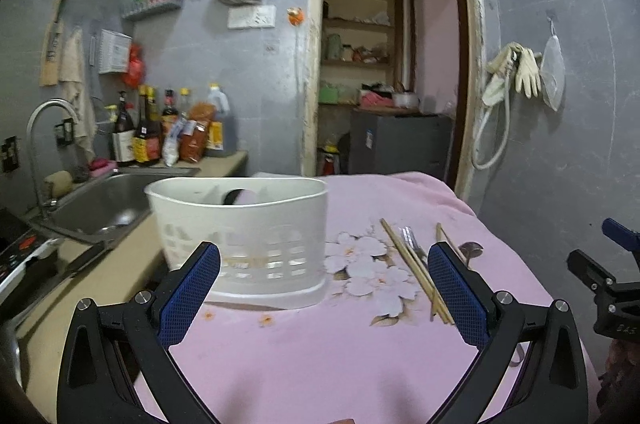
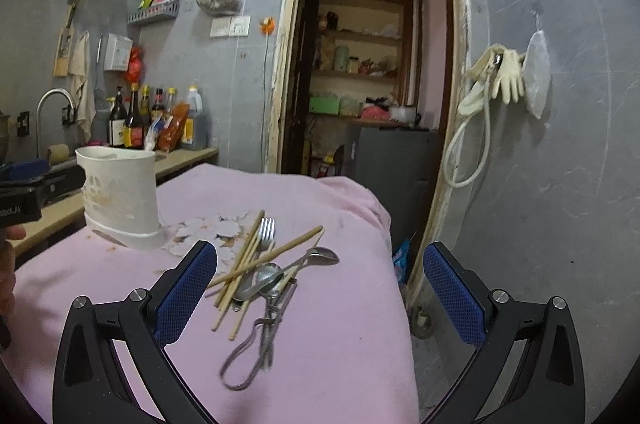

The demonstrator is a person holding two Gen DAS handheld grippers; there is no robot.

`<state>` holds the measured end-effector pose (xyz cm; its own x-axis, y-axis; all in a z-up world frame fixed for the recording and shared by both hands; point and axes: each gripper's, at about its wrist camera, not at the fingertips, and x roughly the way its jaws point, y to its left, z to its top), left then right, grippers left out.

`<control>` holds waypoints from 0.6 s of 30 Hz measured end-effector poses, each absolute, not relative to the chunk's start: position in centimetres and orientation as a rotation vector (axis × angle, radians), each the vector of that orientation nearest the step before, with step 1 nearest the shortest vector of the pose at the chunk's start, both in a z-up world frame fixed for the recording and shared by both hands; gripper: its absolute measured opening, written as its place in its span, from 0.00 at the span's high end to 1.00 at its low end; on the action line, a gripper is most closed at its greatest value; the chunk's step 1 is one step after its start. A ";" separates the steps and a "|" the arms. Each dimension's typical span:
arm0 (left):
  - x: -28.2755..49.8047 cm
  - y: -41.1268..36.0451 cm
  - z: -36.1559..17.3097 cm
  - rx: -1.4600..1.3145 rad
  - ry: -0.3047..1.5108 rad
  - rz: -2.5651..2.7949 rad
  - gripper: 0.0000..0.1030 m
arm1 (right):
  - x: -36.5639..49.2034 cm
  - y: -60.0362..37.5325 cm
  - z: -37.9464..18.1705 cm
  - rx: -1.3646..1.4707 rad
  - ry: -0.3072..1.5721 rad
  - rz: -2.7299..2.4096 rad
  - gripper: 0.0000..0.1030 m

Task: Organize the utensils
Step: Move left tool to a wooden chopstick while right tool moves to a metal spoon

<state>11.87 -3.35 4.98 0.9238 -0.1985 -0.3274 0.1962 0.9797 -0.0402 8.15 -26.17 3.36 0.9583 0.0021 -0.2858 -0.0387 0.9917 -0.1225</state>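
Observation:
A white slotted utensil holder [image 1: 244,244] stands upright on the pink flowered cloth [image 1: 320,352]; it also shows in the right wrist view [image 2: 120,200]. A pile of utensils lies to its right: wooden chopsticks [image 2: 248,264], a fork [image 2: 266,230], two metal spoons [image 2: 320,256] and a metal peeler [image 2: 264,328]. In the left wrist view I see chopsticks [image 1: 412,268] and the fork [image 1: 412,240]. My left gripper [image 1: 324,288] is open and empty in front of the holder. My right gripper [image 2: 320,292] is open and empty, just before the pile.
A steel sink [image 1: 104,204] with a faucet [image 1: 44,128] and sauce bottles [image 1: 160,132] lies left of the cloth-covered surface. An open doorway [image 2: 368,64] is behind. The cloth's right edge drops off beside a grey wall [image 2: 560,184] with hanging gloves [image 2: 508,76].

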 end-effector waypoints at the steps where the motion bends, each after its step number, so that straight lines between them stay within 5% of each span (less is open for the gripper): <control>1: 12.4 -3.8 5.0 -0.001 0.349 -0.216 0.01 | 8.6 -26.4 3.3 -0.129 0.301 0.030 0.00; 6: 15.3 -6.2 4.3 0.051 0.420 -0.294 0.01 | 11.6 -27.9 2.7 -0.118 0.377 0.102 0.01; 11: 18.2 -8.9 3.0 0.108 0.489 -0.353 0.02 | 14.6 -29.1 2.1 -0.092 0.448 0.154 0.13; 15: 20.2 -10.3 2.1 0.138 0.519 -0.374 0.12 | 16.9 -30.2 1.6 -0.059 0.504 0.176 0.20; 18: 21.9 -11.1 1.3 0.144 0.574 -0.400 0.29 | 18.5 -30.9 1.1 -0.029 0.547 0.196 0.27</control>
